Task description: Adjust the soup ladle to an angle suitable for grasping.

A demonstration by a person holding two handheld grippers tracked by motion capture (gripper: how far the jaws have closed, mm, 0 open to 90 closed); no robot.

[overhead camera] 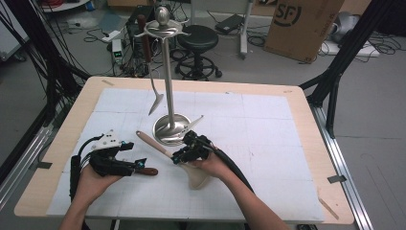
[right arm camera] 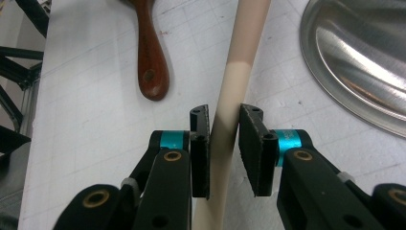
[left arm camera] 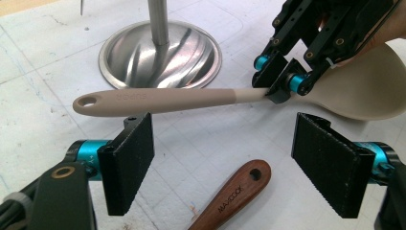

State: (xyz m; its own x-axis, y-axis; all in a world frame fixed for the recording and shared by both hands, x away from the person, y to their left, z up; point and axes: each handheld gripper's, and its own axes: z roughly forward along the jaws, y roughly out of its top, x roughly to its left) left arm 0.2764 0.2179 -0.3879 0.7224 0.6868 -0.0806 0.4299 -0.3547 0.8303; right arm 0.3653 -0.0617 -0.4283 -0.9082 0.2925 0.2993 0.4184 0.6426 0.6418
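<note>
A beige silicone spoon (overhead camera: 154,144) lies on the white mat in front of the metal utensil stand (overhead camera: 171,128). My right gripper (overhead camera: 179,157) straddles its neck just above the bowl, and in the right gripper view the pads (right arm camera: 201,143) touch both sides of the spoon (right arm camera: 239,48). My left gripper (left arm camera: 230,158) stands wide open, at the left in the high view (overhead camera: 139,165). A dark wooden handle (left arm camera: 234,194) lies on the mat between and below its jaws, untouched. The left gripper view also shows the spoon (left arm camera: 158,99) and the right gripper (left arm camera: 277,88) on it.
A wood-handled metal turner (overhead camera: 152,81) hangs from a hook of the stand. The stand's round base (left arm camera: 160,52) sits just beyond the spoon. The wooden table edge (overhead camera: 191,82) borders the mat. A black stool (overhead camera: 197,38), a cardboard box (overhead camera: 301,24) and cables lie behind.
</note>
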